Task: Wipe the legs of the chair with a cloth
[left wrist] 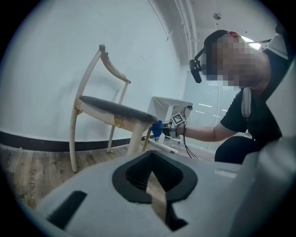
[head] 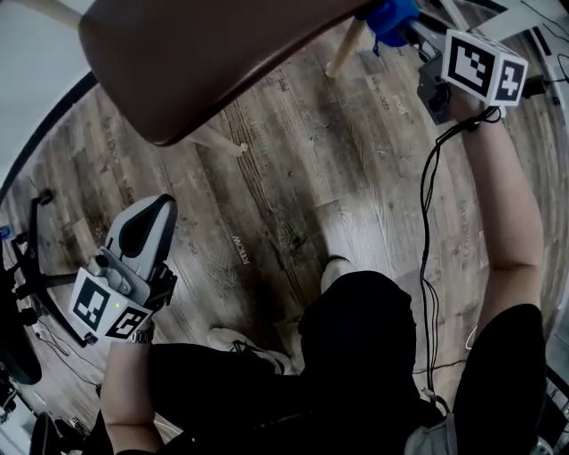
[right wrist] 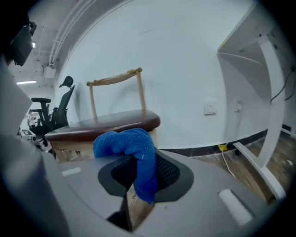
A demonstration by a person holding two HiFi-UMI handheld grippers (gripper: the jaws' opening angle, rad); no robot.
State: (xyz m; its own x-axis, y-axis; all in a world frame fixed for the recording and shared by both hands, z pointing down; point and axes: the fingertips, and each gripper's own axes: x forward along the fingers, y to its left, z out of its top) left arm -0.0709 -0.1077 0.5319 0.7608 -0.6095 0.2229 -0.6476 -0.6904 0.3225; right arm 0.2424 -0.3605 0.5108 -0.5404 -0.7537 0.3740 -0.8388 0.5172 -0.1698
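Chair: brown-seated wooden chair [head: 204, 62] with pale legs, across the top of the head view, standing on a grey-brown plank floor [head: 338, 178].
Cloth: blue terry cloth [head: 391, 16], upper right, just beside the top of one pale chair leg [head: 345, 49].
Right gripper [head: 404, 28]: upper right, clenched on the cloth.
Left gripper [head: 142, 227]: lower left, well apart from the chair, jaws drawn together on nothing.

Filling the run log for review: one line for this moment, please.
right claw: shut on blue cloth, beside chair leg | left claw: shut, empty
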